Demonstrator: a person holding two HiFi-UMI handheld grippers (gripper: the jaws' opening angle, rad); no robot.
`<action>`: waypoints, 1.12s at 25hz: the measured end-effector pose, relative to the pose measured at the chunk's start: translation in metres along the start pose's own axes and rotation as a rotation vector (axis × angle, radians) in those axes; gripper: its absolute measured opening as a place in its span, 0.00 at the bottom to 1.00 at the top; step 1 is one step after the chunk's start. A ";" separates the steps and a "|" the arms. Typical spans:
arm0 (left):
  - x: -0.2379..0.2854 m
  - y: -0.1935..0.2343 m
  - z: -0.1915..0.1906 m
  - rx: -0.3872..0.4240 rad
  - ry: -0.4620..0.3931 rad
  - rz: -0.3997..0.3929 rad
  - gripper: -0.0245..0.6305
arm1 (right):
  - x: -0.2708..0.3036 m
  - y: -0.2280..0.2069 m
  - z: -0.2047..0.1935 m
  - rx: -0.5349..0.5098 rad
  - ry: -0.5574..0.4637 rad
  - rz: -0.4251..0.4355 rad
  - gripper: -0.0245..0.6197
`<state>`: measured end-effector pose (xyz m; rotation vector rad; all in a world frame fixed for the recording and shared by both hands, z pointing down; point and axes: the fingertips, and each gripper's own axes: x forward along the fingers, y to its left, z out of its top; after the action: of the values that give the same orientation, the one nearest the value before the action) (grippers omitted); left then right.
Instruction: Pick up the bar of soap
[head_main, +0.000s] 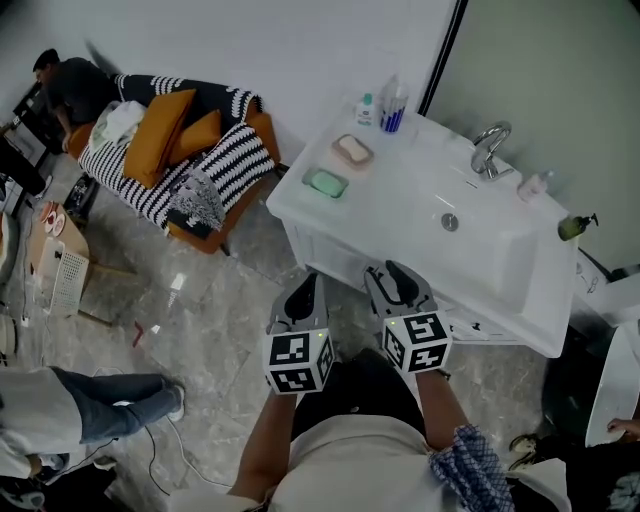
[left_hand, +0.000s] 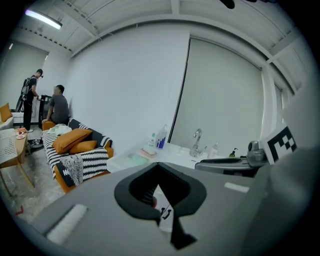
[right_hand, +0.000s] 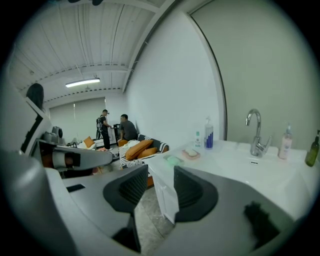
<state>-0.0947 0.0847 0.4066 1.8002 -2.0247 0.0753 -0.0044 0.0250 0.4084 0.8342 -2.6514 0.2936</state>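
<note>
A pale bar of soap (head_main: 352, 148) lies in a pink dish at the back left of the white sink counter (head_main: 400, 205). A green soap dish (head_main: 325, 182) sits just in front of it, near the counter's left edge. Both dishes show small in the right gripper view, pink dish (right_hand: 191, 153) and green dish (right_hand: 173, 160). Both grippers hang below the counter's front edge, over the floor and well short of the soap. My left gripper (head_main: 305, 297) (left_hand: 158, 165) has its jaws together and holds nothing. My right gripper (head_main: 392, 280) (right_hand: 160, 167) stands open, empty.
Two bottles (head_main: 385, 105) stand by the wall behind the dishes. A chrome faucet (head_main: 490, 148) rises over the basin; a green bottle (head_main: 575, 227) sits at the counter's right end. A striped sofa (head_main: 190, 160) with orange cushions lies left. A person's legs (head_main: 110, 400) are at lower left.
</note>
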 end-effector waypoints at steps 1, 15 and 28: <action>0.001 0.003 0.001 0.001 0.001 0.002 0.04 | 0.003 -0.002 0.001 0.002 -0.001 -0.005 0.28; 0.047 0.043 0.019 0.007 -0.006 0.061 0.04 | 0.063 -0.034 0.027 -0.036 -0.024 -0.011 0.28; 0.139 0.061 0.042 -0.016 0.036 0.099 0.04 | 0.141 -0.096 0.045 -0.019 0.044 0.029 0.28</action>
<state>-0.1738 -0.0489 0.4317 1.6770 -2.0823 0.1189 -0.0682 -0.1382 0.4304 0.7755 -2.6230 0.2898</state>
